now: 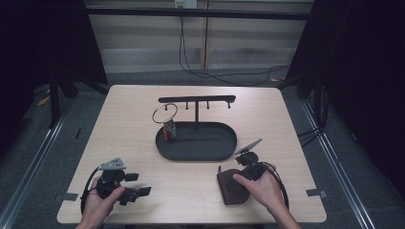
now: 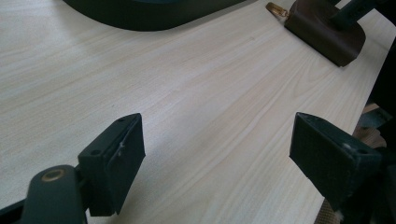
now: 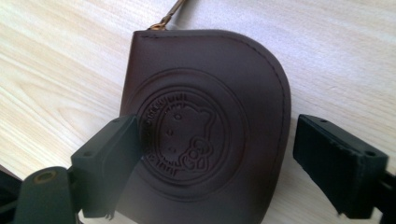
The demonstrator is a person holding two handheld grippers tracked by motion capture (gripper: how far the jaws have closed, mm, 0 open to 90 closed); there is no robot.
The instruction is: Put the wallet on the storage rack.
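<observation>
- Right tongs (image 3: 212,163): spread wide, gripping nothing. They are lowered over the brown leather pouch (image 3: 205,126), one jaw over its left part and the other just off its curved right edge. This straddling stance suits a pinch across the pouch's width, judged as the step in hand.
- Brown leather pouch: lies flat on the counter (image 1: 143,119) near the front edge on the right side, under the person's right hand (image 1: 260,188). Its embossed round emblem faces up. A small brass clasp (image 3: 164,21) projects from its top corner, pointing away from the tongs.
- Left tongs (image 2: 217,154): released, jaws well apart with bare counter between them. In the high view the left tongs (image 1: 135,183) rest low near the front left corner, well apart from the pouch, probably parked to keep the working area free.
- Black oval tray (image 1: 224,150): sits at the counter's centre, just beyond the pouch. A post rises from it to a crossbar with pegs (image 1: 197,99).
- Wire ring (image 1: 165,113): hangs at the left end of the rack with a small coloured tag (image 1: 169,130) under it, showing the pegs serve as hangers.
- Judgement: the clasp makes a peg the likely destination, so the grip should leave the clasp end exposed.
</observation>
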